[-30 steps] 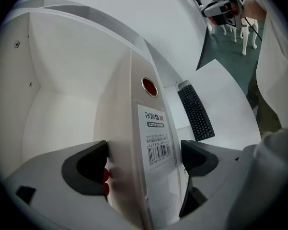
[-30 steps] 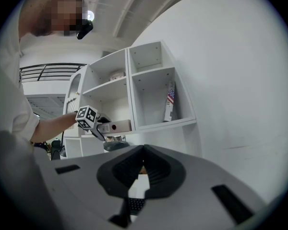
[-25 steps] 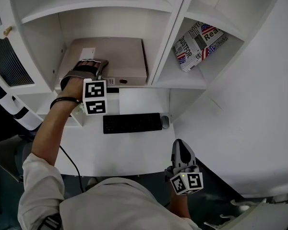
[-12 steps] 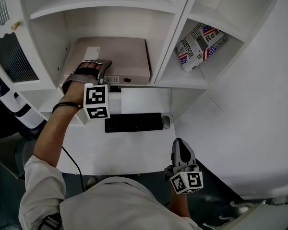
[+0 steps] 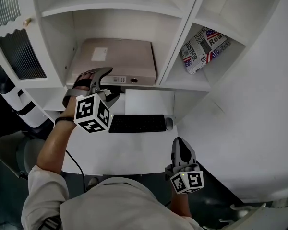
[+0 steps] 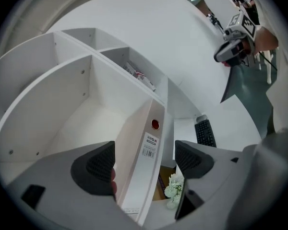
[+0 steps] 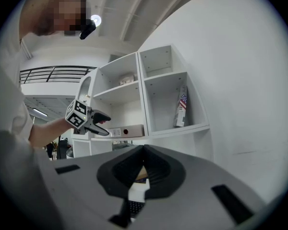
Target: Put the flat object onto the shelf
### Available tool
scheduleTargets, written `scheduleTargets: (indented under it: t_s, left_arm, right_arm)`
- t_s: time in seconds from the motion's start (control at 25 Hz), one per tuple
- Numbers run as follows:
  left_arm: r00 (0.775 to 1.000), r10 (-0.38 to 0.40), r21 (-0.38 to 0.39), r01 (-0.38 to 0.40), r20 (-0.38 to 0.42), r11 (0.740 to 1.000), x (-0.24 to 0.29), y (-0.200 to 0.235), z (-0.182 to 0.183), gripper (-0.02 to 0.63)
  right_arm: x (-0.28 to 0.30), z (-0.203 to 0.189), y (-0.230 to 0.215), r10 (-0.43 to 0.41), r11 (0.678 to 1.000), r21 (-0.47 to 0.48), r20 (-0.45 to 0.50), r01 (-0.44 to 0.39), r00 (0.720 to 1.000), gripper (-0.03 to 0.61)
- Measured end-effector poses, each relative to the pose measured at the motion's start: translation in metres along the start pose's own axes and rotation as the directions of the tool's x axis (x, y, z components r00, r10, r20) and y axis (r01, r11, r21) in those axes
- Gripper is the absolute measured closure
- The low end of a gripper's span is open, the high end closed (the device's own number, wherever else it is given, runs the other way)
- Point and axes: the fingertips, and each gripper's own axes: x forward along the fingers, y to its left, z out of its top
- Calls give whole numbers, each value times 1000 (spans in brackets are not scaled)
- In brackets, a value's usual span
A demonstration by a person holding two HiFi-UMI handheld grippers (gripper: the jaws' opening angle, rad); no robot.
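Now the binder (image 5: 116, 59) lies flat on the shelf (image 5: 62, 47). At its seven o'clock the left gripper (image 5: 109, 83) straddles its spine, jaws apart though just narrowing. The right gripper (image 5: 181, 145) is closed and empty.

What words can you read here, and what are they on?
"Rea", cut off at the edge: on the flag-printed packet in the right cubby.
"USTOR", roughly: sideways on the same packet; its other print is too small to read.
Spine label on the binder: barcode and print, too small to read.
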Motion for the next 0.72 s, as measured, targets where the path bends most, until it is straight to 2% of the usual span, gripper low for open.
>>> scheduleTargets:
  t_s: [0.08, 0.28, 0.4, 0.6, 0.72]
  left_arm:
    - [999, 26, -64, -23, 35, 998, -13, 2, 1, 247]
    - [994, 30, -217, -6, 107, 976, -42, -6, 0, 275]
    - [987, 58, -316, -9, 149, 949, -60, -9, -2, 331]
    - [980, 95, -420, -13, 175, 907, -82, -12, -7, 357]
    - [974, 132, -489, -26, 185, 872, -93, -11, -11, 388]
  right_arm:
    - [1, 2, 5, 9, 1000, -5, 3, -9, 1000, 575]
    - [2, 6, 18, 32, 999, -14, 9, -32, 999, 575]
    - [4, 7, 27, 49, 999, -20, 12, -49, 999, 575]
    - [8, 12, 42, 80, 996, -34, 18, -79, 997, 575]
    - [10, 15, 49, 95, 995, -45, 23, -94, 995, 575]
